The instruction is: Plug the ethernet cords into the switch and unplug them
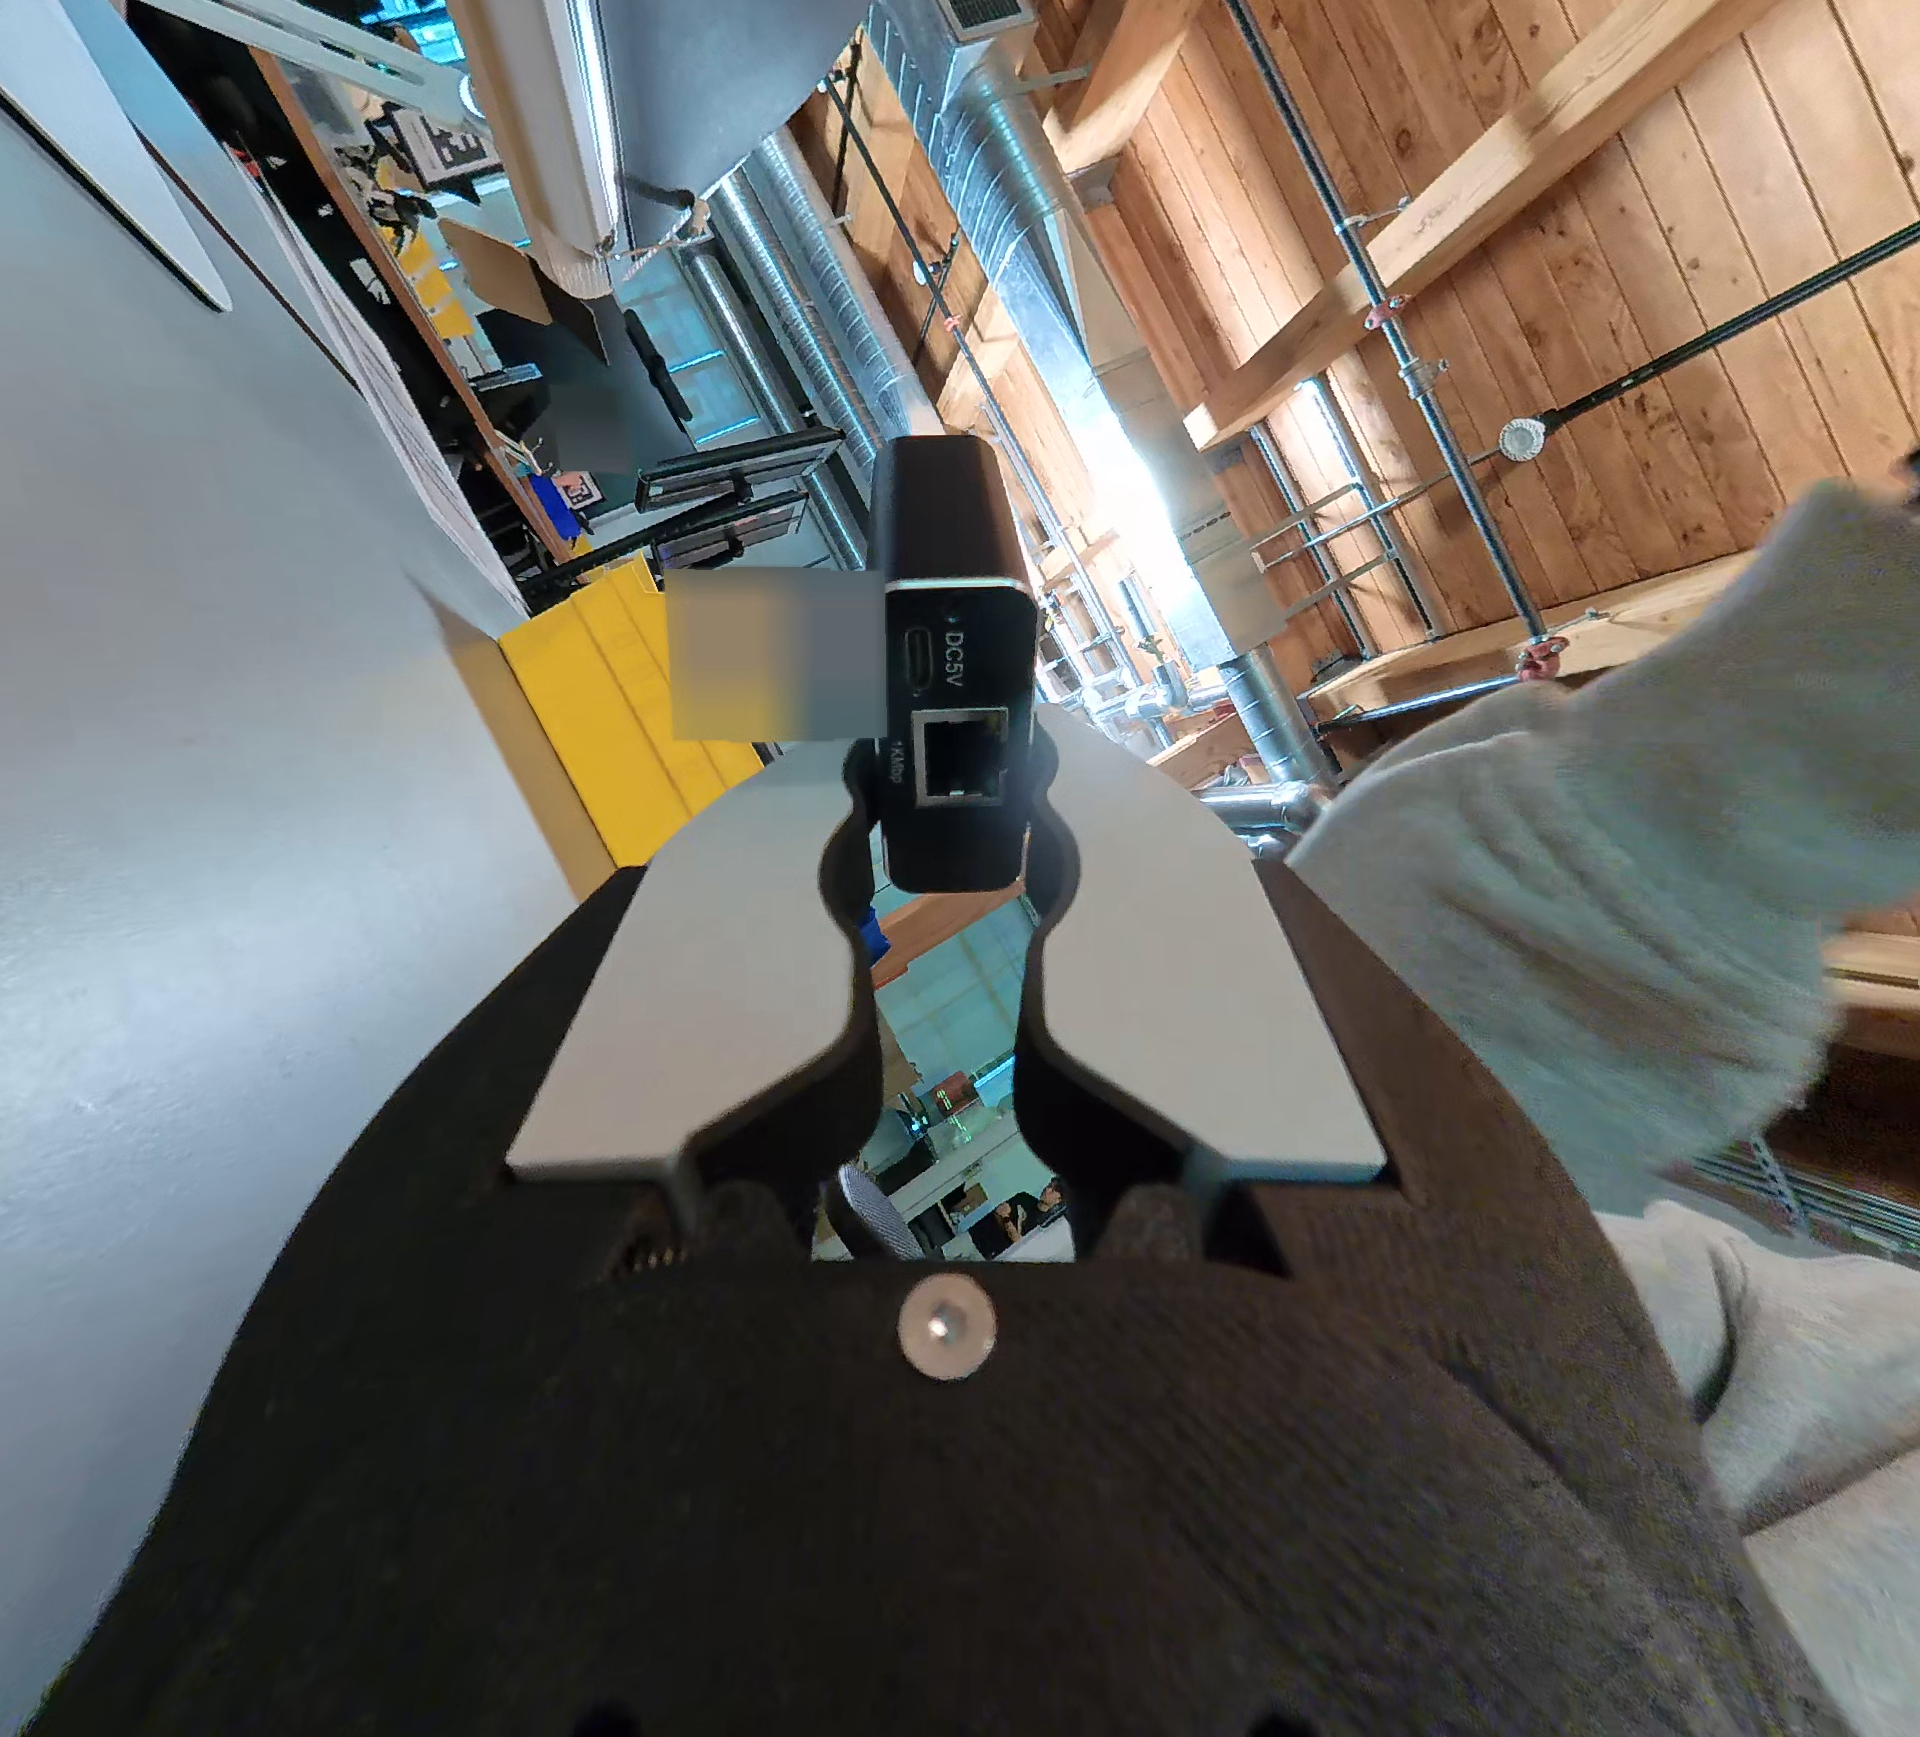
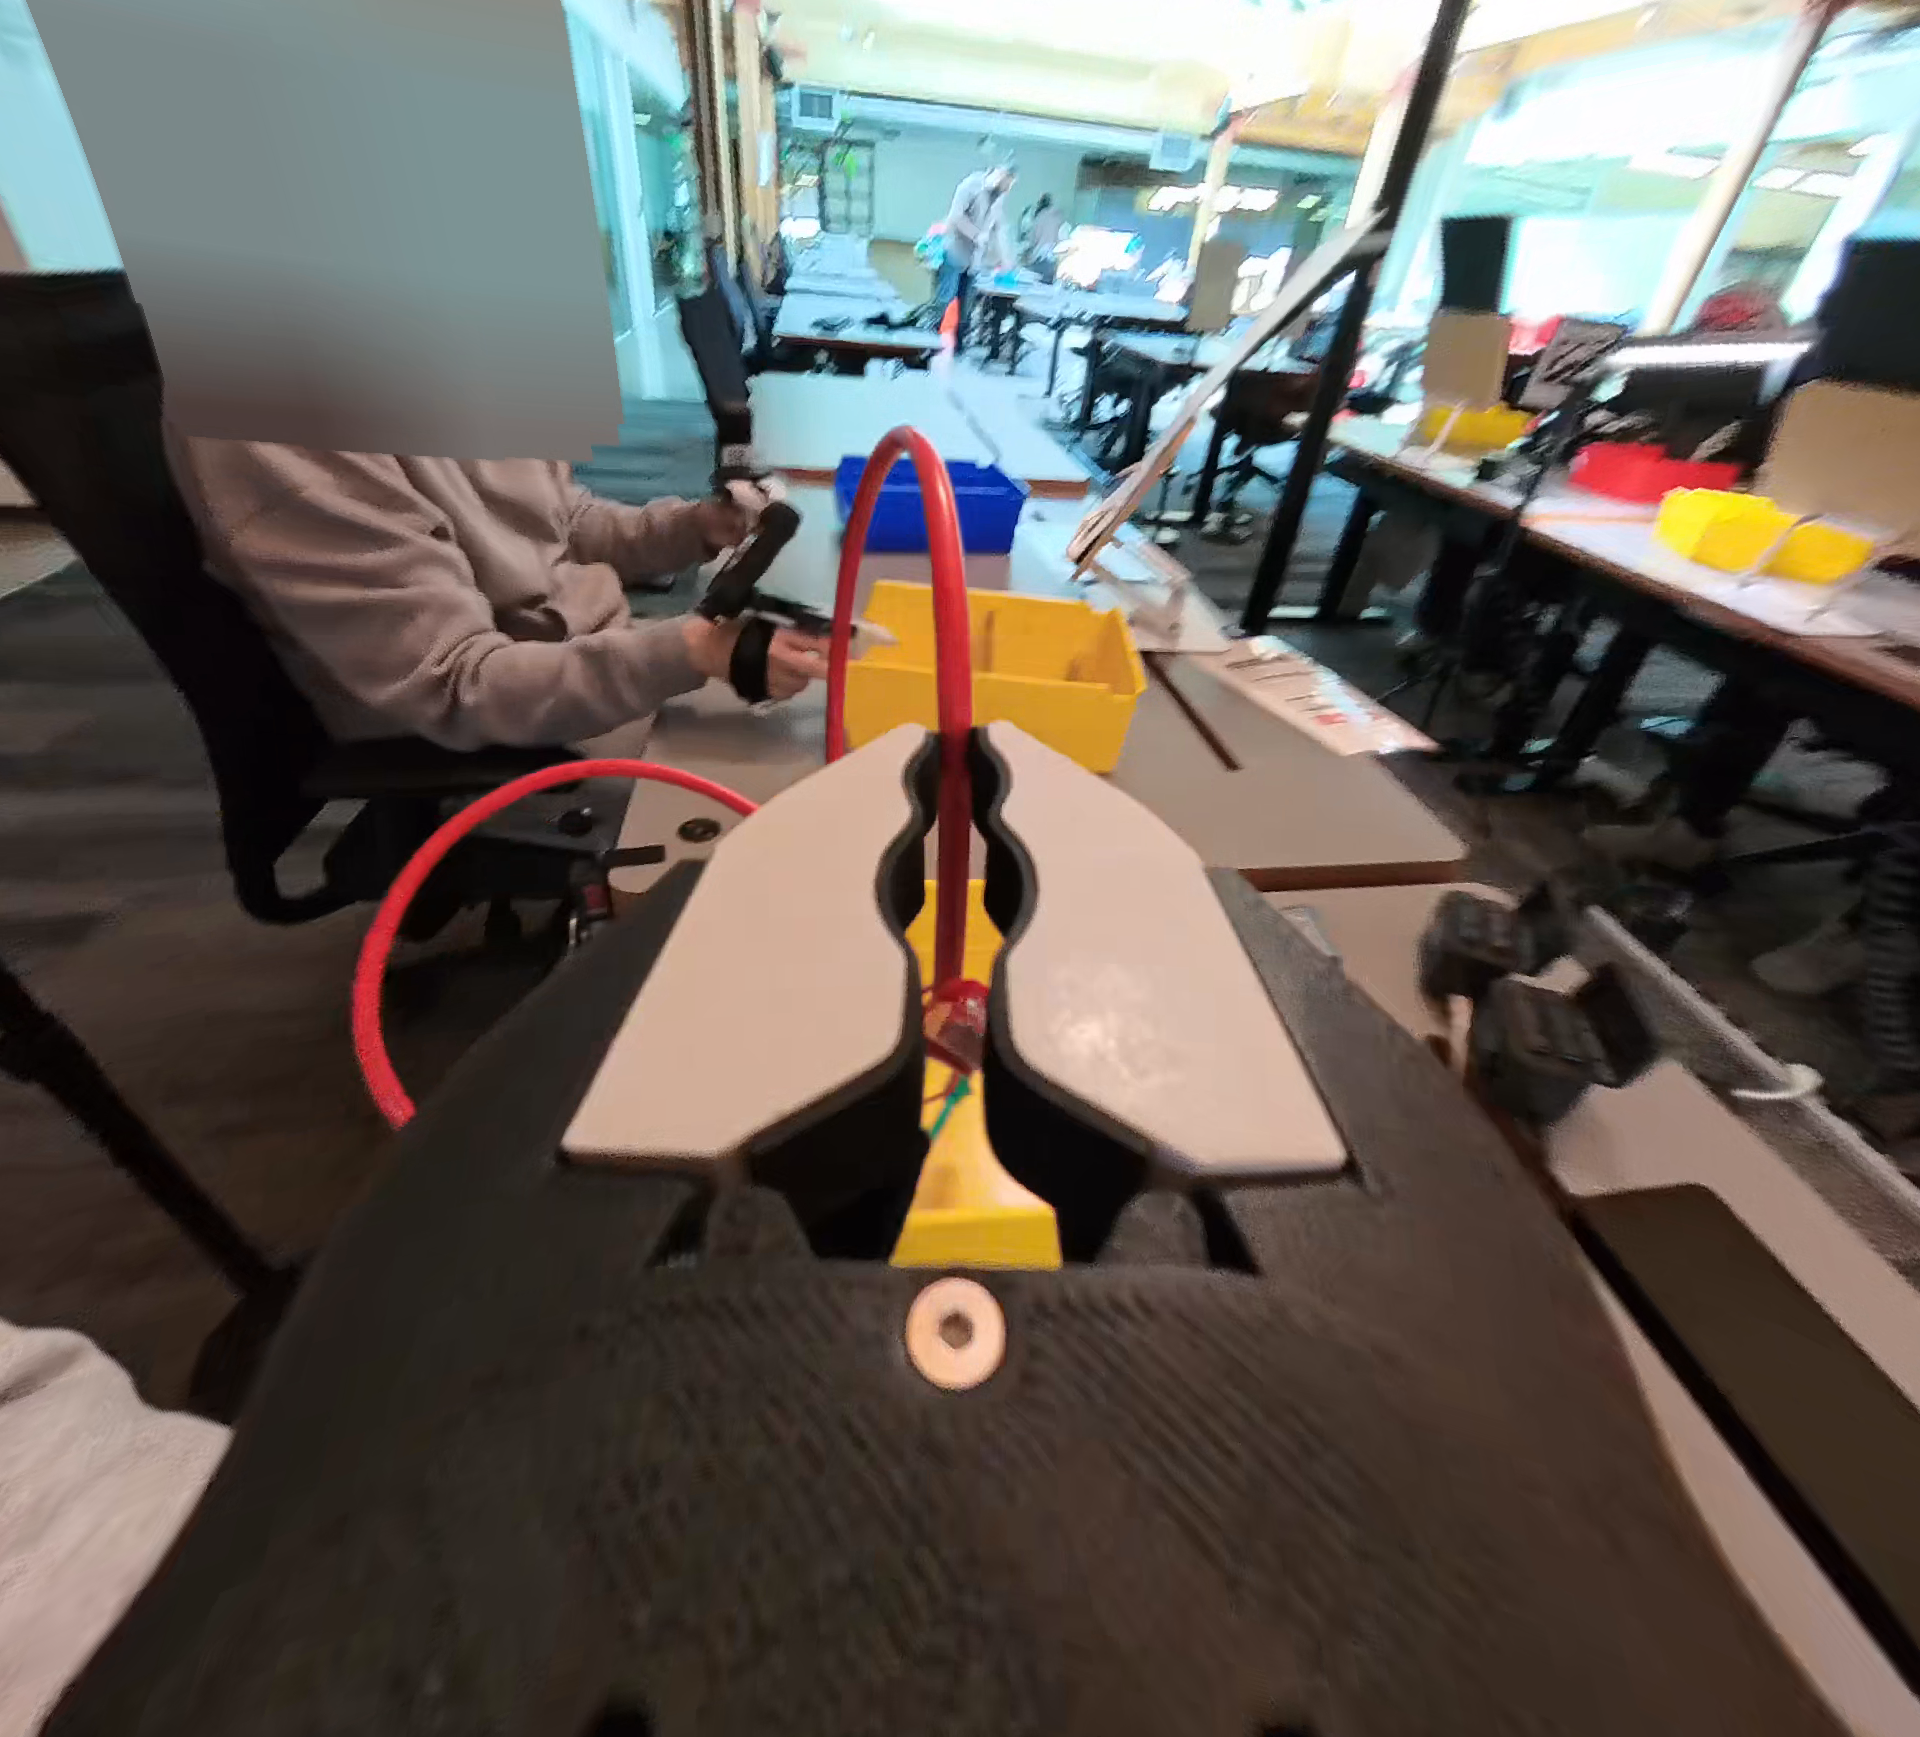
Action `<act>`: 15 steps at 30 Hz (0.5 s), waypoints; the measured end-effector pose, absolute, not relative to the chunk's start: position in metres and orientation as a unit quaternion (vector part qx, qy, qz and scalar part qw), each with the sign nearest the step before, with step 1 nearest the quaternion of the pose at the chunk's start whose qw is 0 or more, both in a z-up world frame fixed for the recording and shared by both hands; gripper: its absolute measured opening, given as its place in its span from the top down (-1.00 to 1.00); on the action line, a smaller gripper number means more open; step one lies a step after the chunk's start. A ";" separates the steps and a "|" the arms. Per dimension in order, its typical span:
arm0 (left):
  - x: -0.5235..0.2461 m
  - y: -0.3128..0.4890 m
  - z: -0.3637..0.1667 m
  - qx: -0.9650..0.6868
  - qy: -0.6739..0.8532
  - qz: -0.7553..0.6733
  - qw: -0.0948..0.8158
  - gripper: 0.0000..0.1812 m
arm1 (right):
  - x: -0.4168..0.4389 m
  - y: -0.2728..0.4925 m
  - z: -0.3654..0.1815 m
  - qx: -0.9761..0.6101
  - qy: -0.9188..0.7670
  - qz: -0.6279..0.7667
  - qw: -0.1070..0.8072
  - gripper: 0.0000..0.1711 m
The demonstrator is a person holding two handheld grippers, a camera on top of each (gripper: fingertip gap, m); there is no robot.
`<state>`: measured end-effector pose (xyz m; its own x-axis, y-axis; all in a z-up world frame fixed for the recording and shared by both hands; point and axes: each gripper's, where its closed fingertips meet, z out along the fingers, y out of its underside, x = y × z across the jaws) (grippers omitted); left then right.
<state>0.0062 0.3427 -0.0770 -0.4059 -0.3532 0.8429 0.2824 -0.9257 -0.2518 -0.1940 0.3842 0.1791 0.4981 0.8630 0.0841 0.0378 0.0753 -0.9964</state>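
- setting: we work in an open workshop with plank ceiling and ducts overhead, rows of grey tables, a yellow bin and a blue bin ahead, another person in a grey sleeve seated at left.
- left gripper: we hold it tilted up toward the ceiling, jaws clamped on the lower end of the switch.
- switch: a small dark metal box, standing upright out of the jaws, its port face turned toward the camera; the one network socket we see is empty.
- right gripper: jaws nearly shut around the red ethernet cord, pinching the cable itself.
- cord: it arches up past the fingertips and loops back down at left; its plug sits deep between the fingers, toward the camera, not out front.
- handling, switch: we judge it light, rigid and smooth-sided, apt to twist in the grip under pushing force; best held across its flat sides, clear of the socket.
- handling, cord: we judge it springy and bendy, too limp to push by the cable; best taken just behind the plug, latch tab left free.
- status: nothing plugged in yet; plug and socket are well apart.
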 end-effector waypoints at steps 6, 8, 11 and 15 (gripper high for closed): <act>0.006 0.344 -0.078 -0.514 0.033 -0.835 0.192 0.73 | -0.049 0.328 0.209 -0.589 -0.287 0.298 0.694 0.93; 0.000 0.351 -0.079 -0.519 0.025 -0.828 0.210 0.73 | -0.003 0.309 0.203 -0.599 -0.244 0.297 0.703 0.93; -0.013 0.366 -0.079 -0.523 0.008 -0.817 0.244 0.73 | 0.055 0.293 0.164 -0.642 -0.185 0.265 0.695 0.93; -0.022 0.373 -0.076 -0.525 0.012 -0.805 0.277 0.73 | 0.104 0.282 0.084 -0.712 -0.111 0.264 0.641 0.94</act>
<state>-0.0224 0.3734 -0.0761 -0.2948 -0.4585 0.8384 0.4334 -0.8461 -0.3104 0.1044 0.2823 0.0836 0.8357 0.4966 -0.2345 -0.1813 -0.1537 -0.9713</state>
